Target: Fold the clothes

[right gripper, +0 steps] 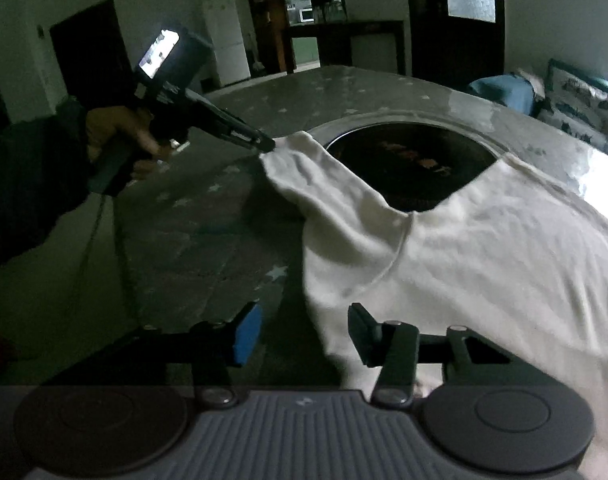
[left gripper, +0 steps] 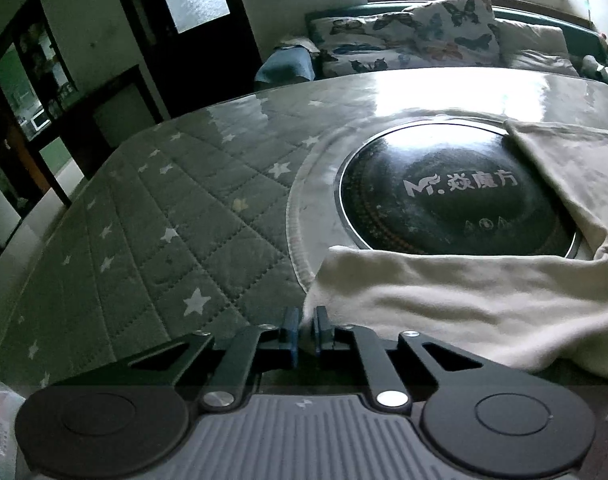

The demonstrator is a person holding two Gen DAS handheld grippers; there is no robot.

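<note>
Left tool [left gripper: 307, 330] pinching cream garment [left gripper: 464, 292] – right tool [right gripper: 304, 334] agape – star-quilted table [left gripper: 163, 216], dim room.

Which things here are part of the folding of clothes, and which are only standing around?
For the job:
- white garment
- left claw, shut on the garment's sleeve end
- right claw, open at the garment's edge

Only lying about:
- round black cooktop in the table
- starred quilted table cover
- butterfly pillows
</note>
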